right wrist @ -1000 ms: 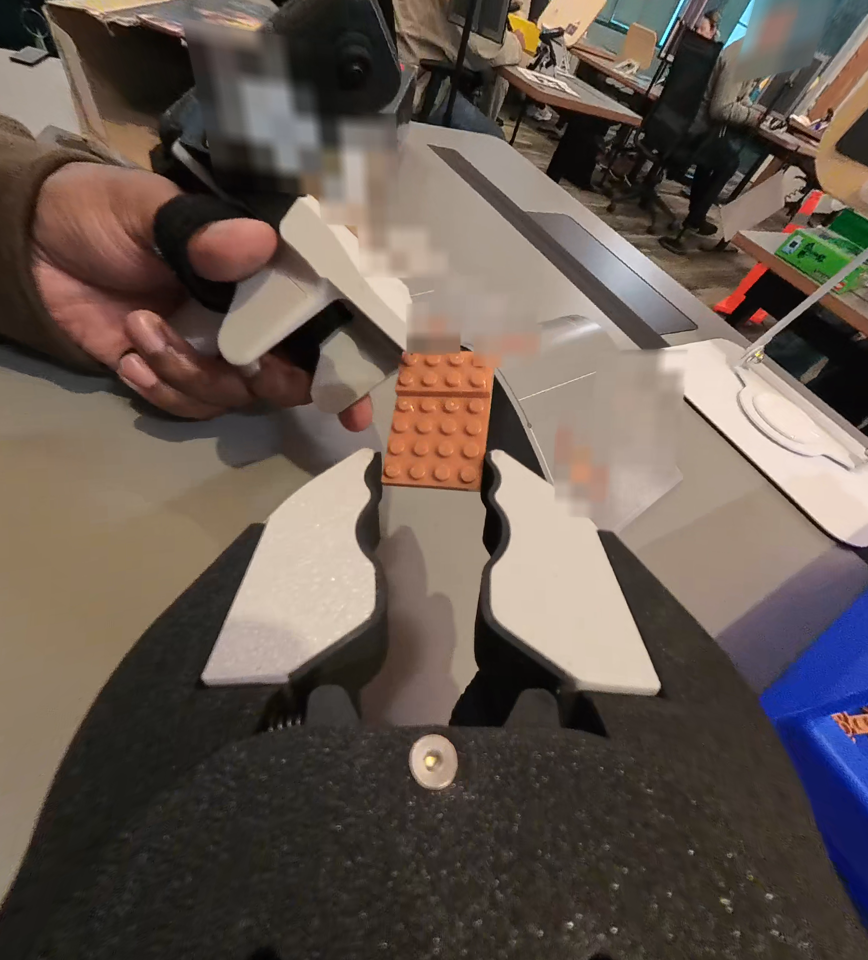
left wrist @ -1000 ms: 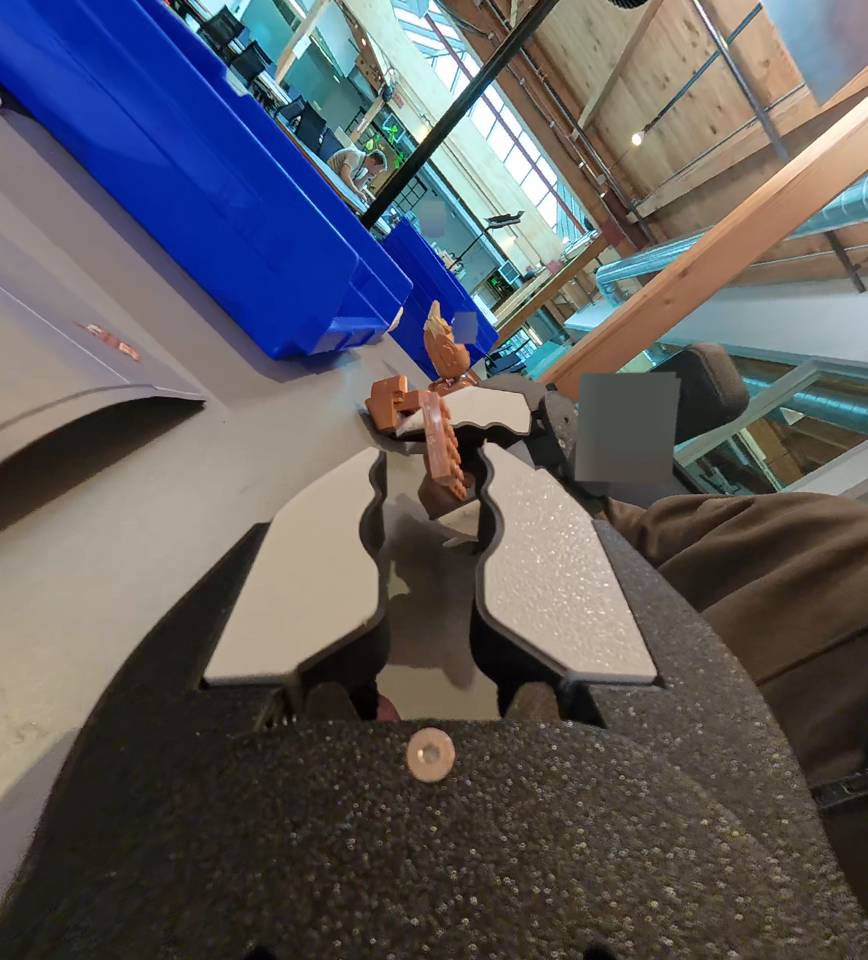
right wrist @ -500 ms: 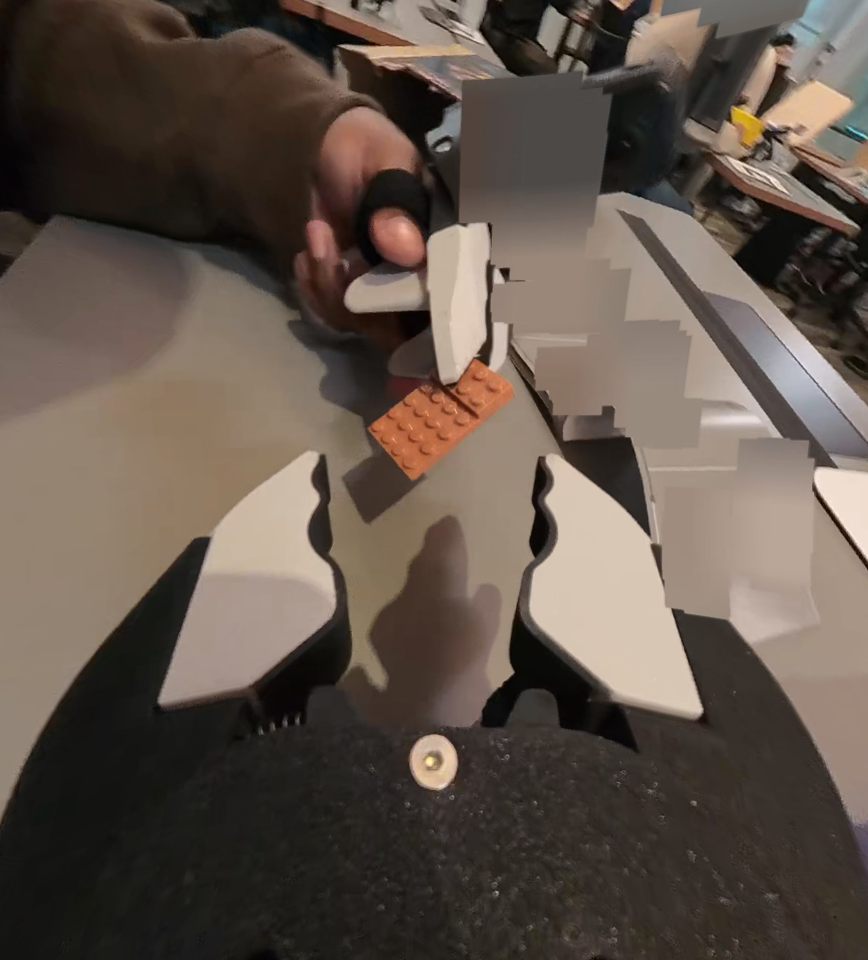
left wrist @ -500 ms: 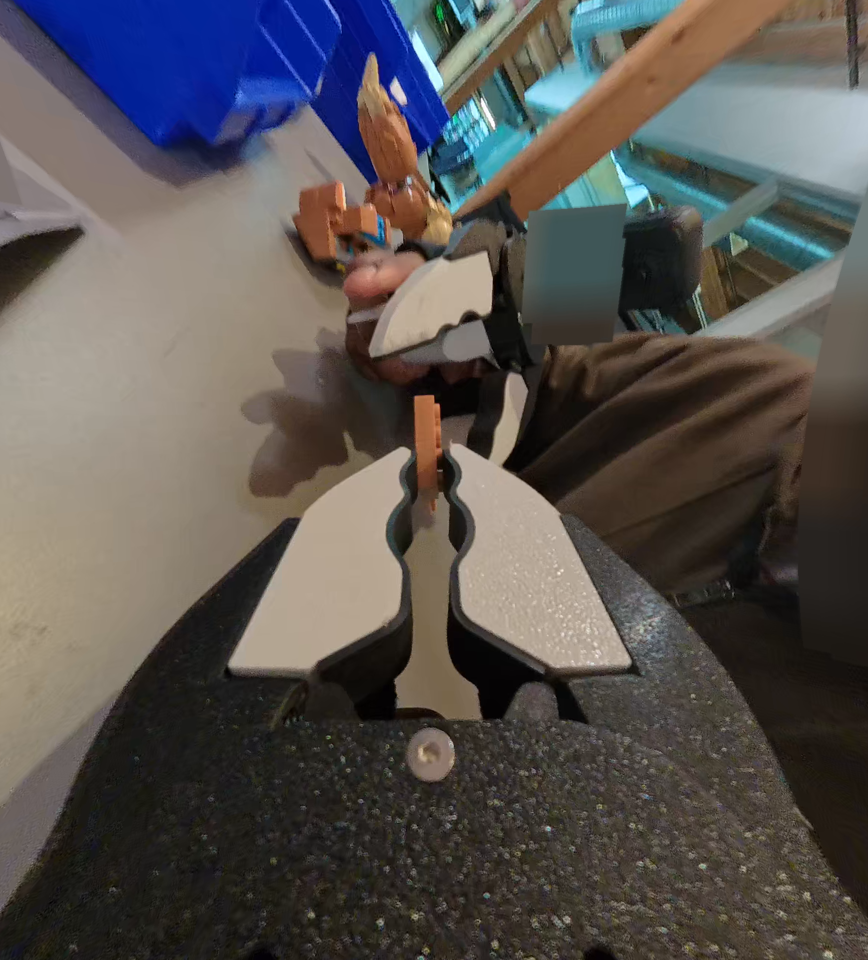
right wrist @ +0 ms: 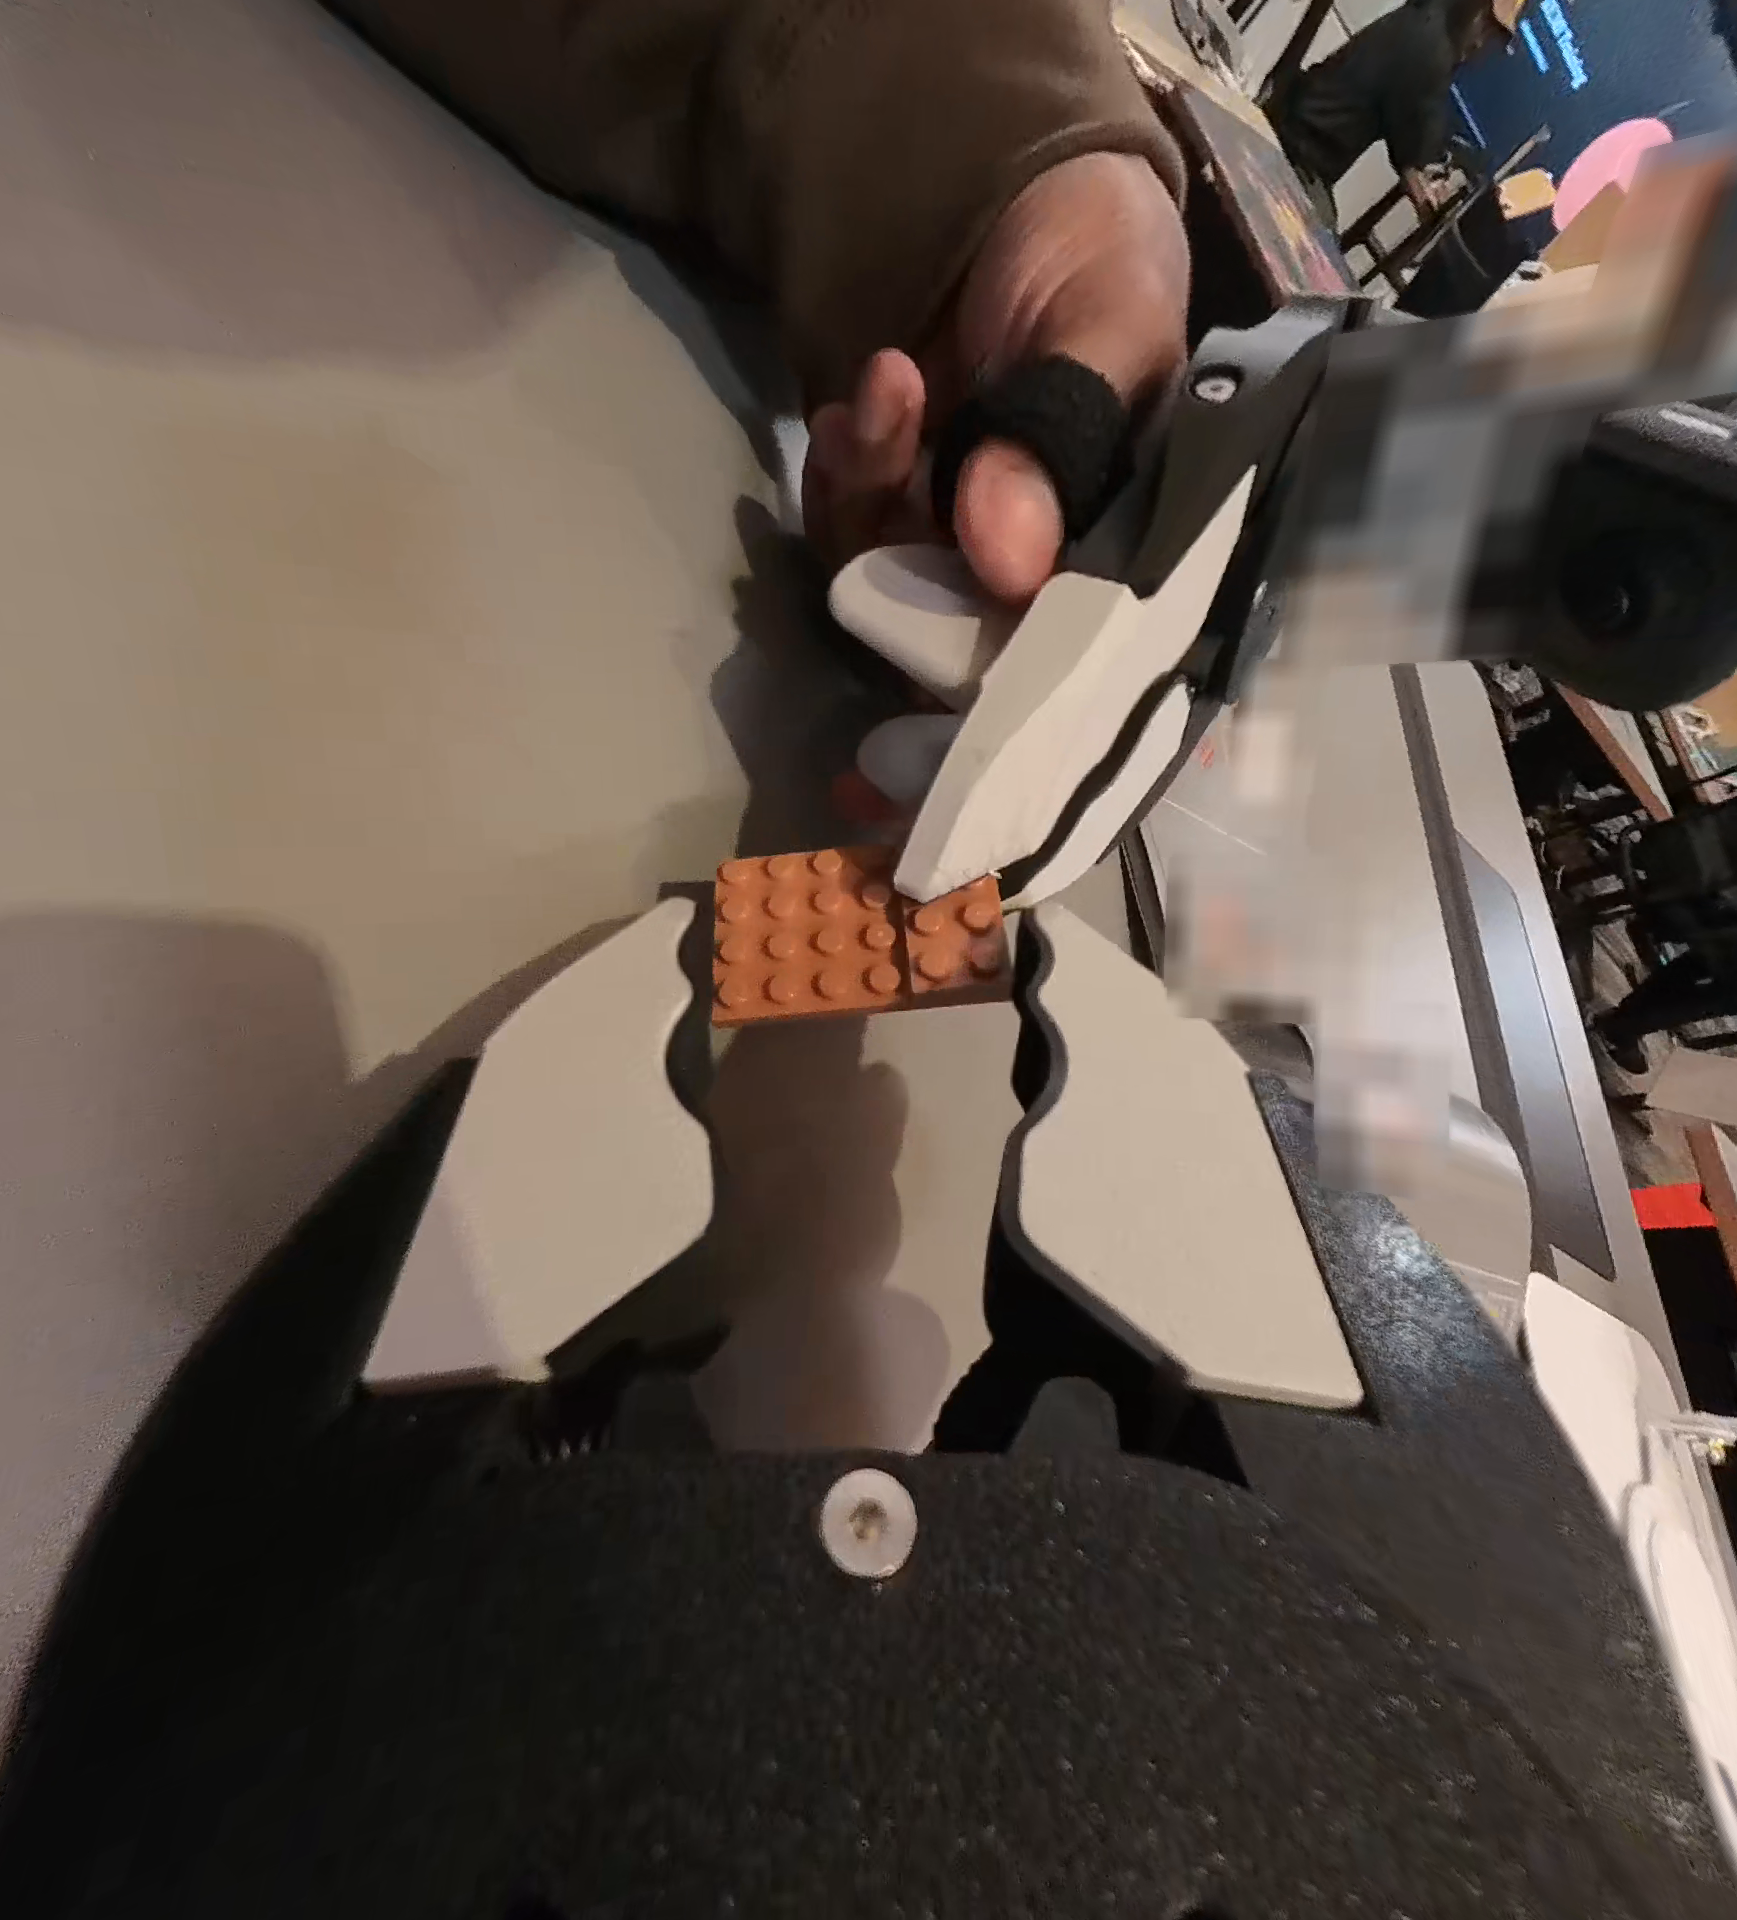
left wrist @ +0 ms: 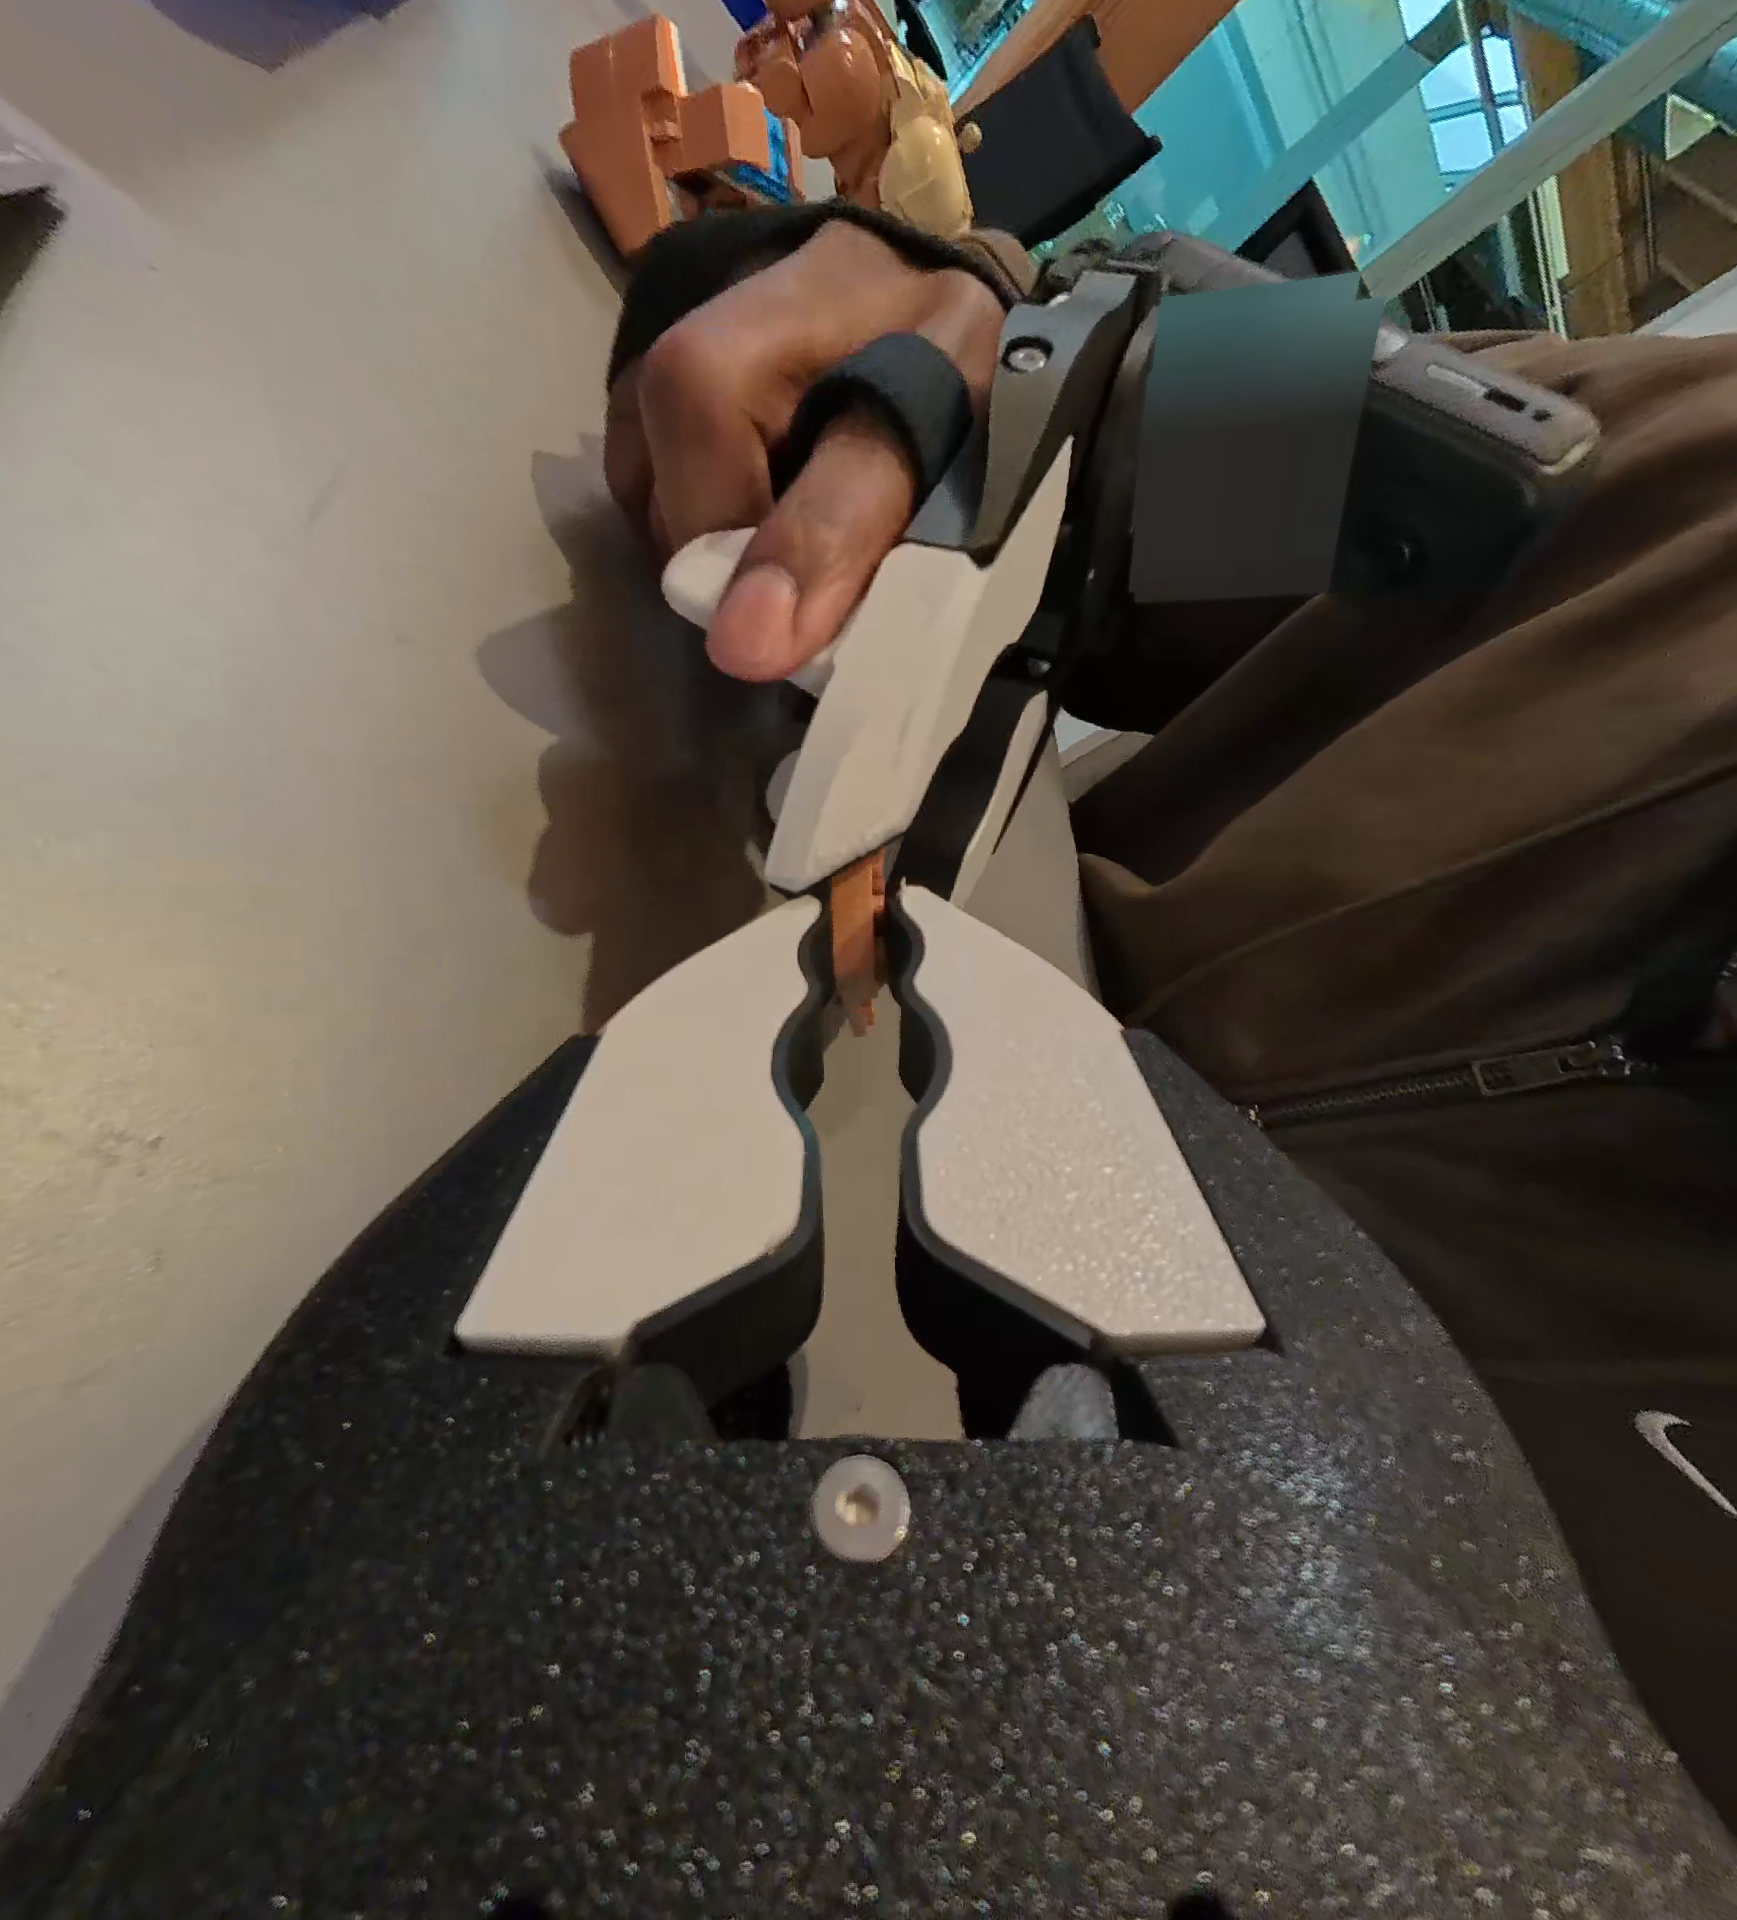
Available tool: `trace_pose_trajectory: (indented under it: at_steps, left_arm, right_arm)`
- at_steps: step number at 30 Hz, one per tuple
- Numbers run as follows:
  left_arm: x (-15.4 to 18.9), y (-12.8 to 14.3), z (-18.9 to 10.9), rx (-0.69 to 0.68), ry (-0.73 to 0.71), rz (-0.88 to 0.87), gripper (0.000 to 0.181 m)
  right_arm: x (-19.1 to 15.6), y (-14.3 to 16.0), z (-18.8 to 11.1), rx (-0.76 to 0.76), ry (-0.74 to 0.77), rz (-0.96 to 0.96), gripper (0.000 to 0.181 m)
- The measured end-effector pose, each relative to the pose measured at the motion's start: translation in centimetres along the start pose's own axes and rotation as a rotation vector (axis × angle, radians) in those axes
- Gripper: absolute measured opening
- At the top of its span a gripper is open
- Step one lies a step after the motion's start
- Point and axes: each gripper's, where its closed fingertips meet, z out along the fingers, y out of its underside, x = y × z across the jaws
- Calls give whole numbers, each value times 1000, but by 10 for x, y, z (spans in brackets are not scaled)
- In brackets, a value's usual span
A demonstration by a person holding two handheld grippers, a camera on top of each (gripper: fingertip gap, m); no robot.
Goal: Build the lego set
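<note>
While my left gripper (left wrist: 856, 940) pinches the brown plate (right wrist: 848, 940) by its right edge at mid-frame above the desk (right wrist: 272, 623), studs facing the right camera, long axis left-right, my right gripper (right wrist: 853, 920) stands released around its ends, probably to take it.

The left wrist view sits just behind the left hand-held gripper (left wrist: 856, 940), rolled so the grey table (left wrist: 168, 727) runs up the left edge, and faces the other gripper at very close range. The right wrist view rides on the right hand-held gripper (right wrist: 853, 961), looking down and forward across the table (right wrist: 220, 623). The two cameras face each other; both show the orange plate (right wrist: 822, 945), edge-on in the left view (left wrist: 856, 935).
</note>
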Motion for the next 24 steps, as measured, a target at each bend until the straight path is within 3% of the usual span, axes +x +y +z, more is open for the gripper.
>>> trace_pose_trajectory:
  at_steps: [7,11,15,24]
  left_arm:
    - [-16,-7,-7,31,-100,7,36]
    - [-29,-32,-29,171,-221,79,45]
    - [-30,-47,-39,265,-283,201,47]
    - [-34,-52,-34,289,-381,399,48]
  right_arm:
    - [5,22,0,-168,-5,178,56]
    - [1,40,-3,-277,-64,424,56]
    - [-1,46,-5,-294,-84,509,56]
    - [3,43,-13,-212,-56,561,63]
